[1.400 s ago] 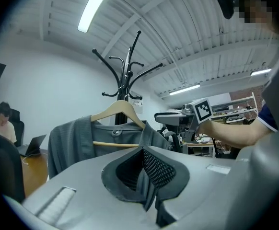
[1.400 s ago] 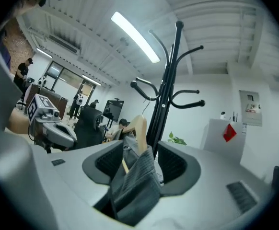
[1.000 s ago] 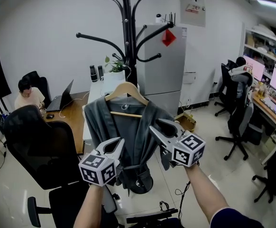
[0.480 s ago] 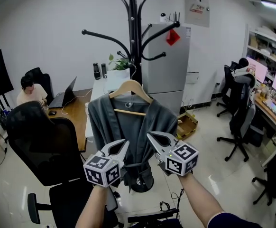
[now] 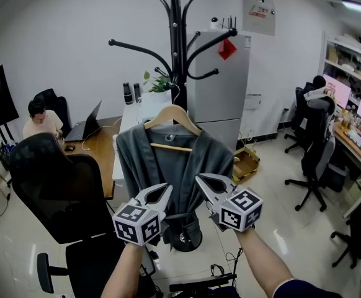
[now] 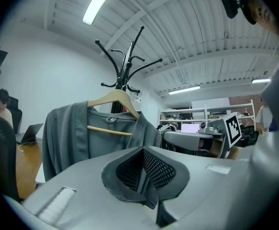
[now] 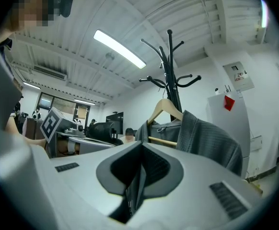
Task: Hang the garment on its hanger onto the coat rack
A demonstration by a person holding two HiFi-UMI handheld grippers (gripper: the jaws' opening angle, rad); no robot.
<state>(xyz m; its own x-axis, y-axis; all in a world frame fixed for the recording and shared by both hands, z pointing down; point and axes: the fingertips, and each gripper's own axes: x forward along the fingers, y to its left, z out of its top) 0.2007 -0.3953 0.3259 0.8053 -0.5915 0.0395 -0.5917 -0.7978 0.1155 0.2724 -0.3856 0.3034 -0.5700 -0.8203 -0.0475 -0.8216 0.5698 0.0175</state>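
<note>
A grey garment (image 5: 168, 166) hangs on a wooden hanger (image 5: 174, 113) whose hook sits on the black coat rack (image 5: 177, 42). Both grippers stand in front of the garment's lower part, apart from it. My left gripper (image 5: 167, 187) is shut with nothing in it. My right gripper (image 5: 200, 179) is shut and empty too. In the left gripper view the garment (image 6: 77, 133) and hanger (image 6: 113, 97) lie ahead of the closed left gripper (image 6: 142, 174). In the right gripper view the garment (image 7: 209, 138) hangs ahead to the right of the closed right gripper (image 7: 138, 176).
A black office chair (image 5: 56, 185) stands close at the left, by a desk (image 5: 97, 148) where a person (image 5: 41, 120) sits. Behind the rack is a grey fridge (image 5: 221, 85). A cardboard box (image 5: 247, 160) and more chairs (image 5: 314, 160) are at the right.
The right gripper's jaws were apart beside the garment's right front and are now shut; it has drawn left and back. The left gripper shifted slightly right. The garment still hangs on the rack.
</note>
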